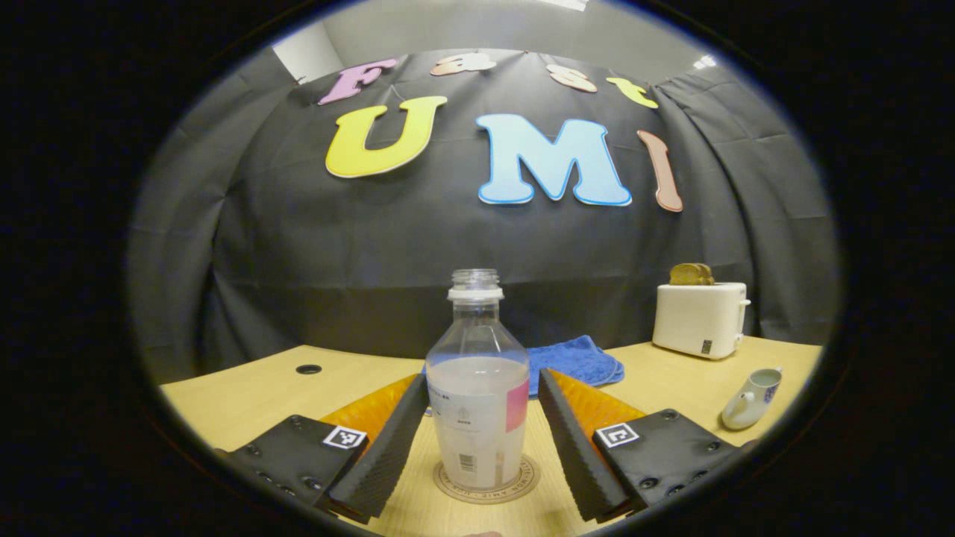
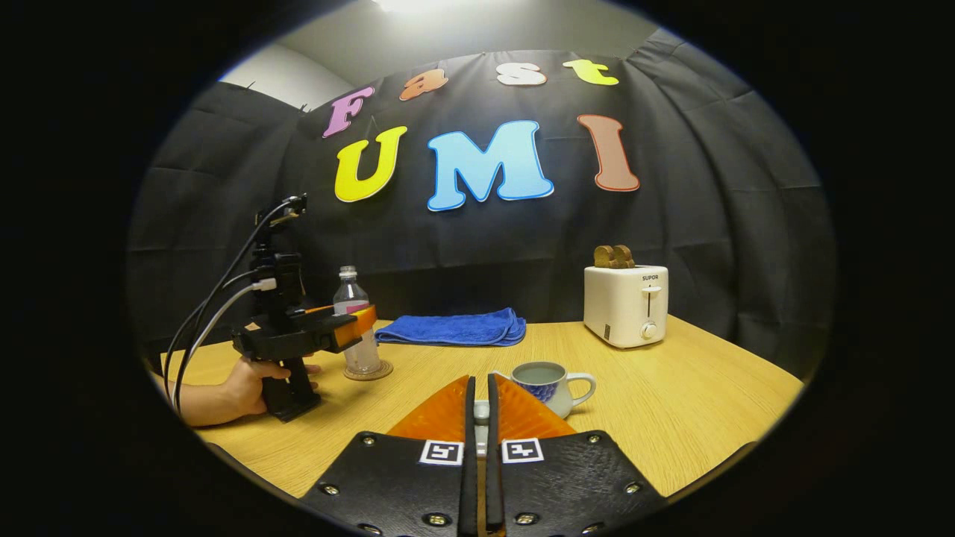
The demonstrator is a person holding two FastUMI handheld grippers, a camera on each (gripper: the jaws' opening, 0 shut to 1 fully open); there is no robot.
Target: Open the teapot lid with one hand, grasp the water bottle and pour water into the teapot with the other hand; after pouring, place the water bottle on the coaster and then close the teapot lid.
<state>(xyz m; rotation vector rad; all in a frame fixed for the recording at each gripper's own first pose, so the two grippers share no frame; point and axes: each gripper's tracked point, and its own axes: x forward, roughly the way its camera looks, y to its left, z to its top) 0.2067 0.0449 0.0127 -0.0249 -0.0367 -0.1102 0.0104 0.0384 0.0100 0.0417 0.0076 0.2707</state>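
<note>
Clear capless water bottle (image 1: 477, 388), half full, upright.

On your counter (image 2: 671, 403): one water bottle (image 1: 477, 388), on one coaster (image 1: 486, 488). One teapot (image 2: 550, 384). One blue towel (image 2: 451, 328) at the far edge. One toaster (image 2: 625, 304), two bread slices (image 2: 613, 256) in it. You hold two grippers.

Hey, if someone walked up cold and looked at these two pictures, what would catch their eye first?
Probably the uncapped water bottle standing on its coaster, between the open fingers of the left hand-held gripper. Next, the open teapot just beyond the right hand-held gripper, and the white toaster with bread at the table's far right.
</note>
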